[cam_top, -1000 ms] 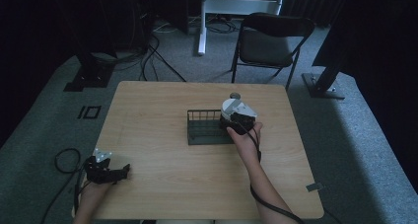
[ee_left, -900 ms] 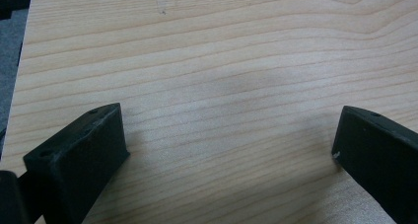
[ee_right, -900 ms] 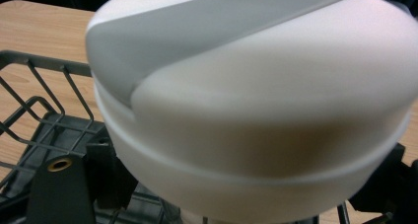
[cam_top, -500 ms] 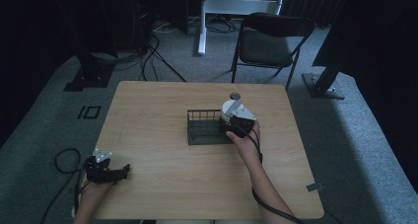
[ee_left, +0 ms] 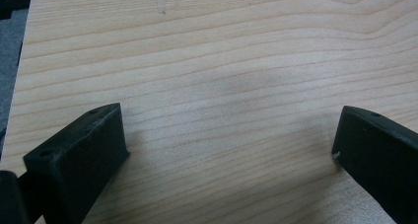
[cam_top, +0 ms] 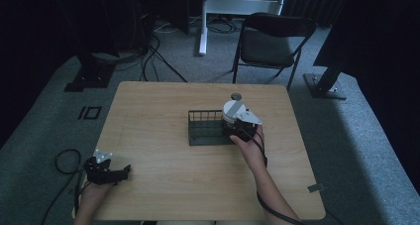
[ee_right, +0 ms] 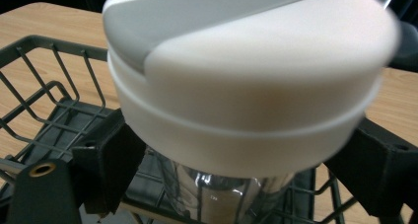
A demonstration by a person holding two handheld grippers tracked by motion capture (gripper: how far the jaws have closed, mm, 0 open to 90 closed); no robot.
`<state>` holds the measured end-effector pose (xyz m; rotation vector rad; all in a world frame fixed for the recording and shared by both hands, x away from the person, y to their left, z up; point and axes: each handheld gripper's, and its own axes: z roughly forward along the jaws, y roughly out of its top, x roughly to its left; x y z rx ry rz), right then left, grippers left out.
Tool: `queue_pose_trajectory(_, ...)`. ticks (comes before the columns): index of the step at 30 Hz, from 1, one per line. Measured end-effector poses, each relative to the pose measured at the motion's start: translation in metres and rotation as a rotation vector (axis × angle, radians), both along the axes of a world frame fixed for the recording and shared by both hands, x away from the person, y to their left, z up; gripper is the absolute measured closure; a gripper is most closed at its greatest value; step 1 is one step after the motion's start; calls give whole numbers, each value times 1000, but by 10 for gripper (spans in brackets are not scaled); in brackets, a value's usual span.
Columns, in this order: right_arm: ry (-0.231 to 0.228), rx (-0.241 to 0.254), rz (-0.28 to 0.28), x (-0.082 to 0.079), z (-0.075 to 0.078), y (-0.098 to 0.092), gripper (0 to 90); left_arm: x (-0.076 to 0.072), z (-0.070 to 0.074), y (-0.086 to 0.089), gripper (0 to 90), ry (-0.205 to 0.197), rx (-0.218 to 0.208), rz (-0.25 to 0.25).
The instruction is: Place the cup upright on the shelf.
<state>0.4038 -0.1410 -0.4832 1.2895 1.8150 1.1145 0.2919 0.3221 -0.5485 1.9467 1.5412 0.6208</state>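
Note:
A metal cup with a white and grey lid (cam_top: 233, 108) hangs over the right end of a black wire basket (cam_top: 204, 114) in the middle of the wooden table (cam_top: 163, 116). My right gripper (cam_top: 233, 121) is shut on it. In the right gripper view the lid (ee_right: 246, 71) is close up, with a black jaw on each side below it, the shiny cup body (ee_right: 222, 194) between them and the basket's wires (ee_right: 44, 86) underneath. My left gripper (cam_top: 123, 171) rests open at the table's near left corner, and its view has bare wood between the jaws (ee_left: 229, 150).
A small round grey object (cam_top: 236, 95) lies on the table just behind the basket. A black folding chair (cam_top: 272, 41) stands beyond the far edge. Cables (cam_top: 64, 160) trail on the floor at the left.
My right gripper with the cup has shifted slightly over the basket's right end. The left gripper has not moved.

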Motion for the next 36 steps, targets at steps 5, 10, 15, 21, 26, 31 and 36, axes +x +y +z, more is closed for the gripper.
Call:
queue_pose_trajectory(5,1,18,9,-5,2,-3,125,0,0,0,2,0,1,0)
queue_pose_trajectory(10,-3,17,19,-10,3,-5,125,0,0,0,2,0,0,0)
queue_pose_trajectory(15,-5,27,22,-16,2,-8,125,0,0,0,1,0,0,0)
queue_pose_trajectory(21,-24,39,22,-24,2,-13,127,0,0,0,2,0,0,0)
queue_pose_trajectory(26,-31,51,29,-32,1,-17,127,0,0,0,2,0,0,0)
queue_pose_trajectory(31,-28,54,39,-41,-2,-20,128,0,0,0,2,1,1,0)
queue_pose_trajectory(36,-40,63,38,-48,0,-25,128,0,0,0,1,0,0,0)
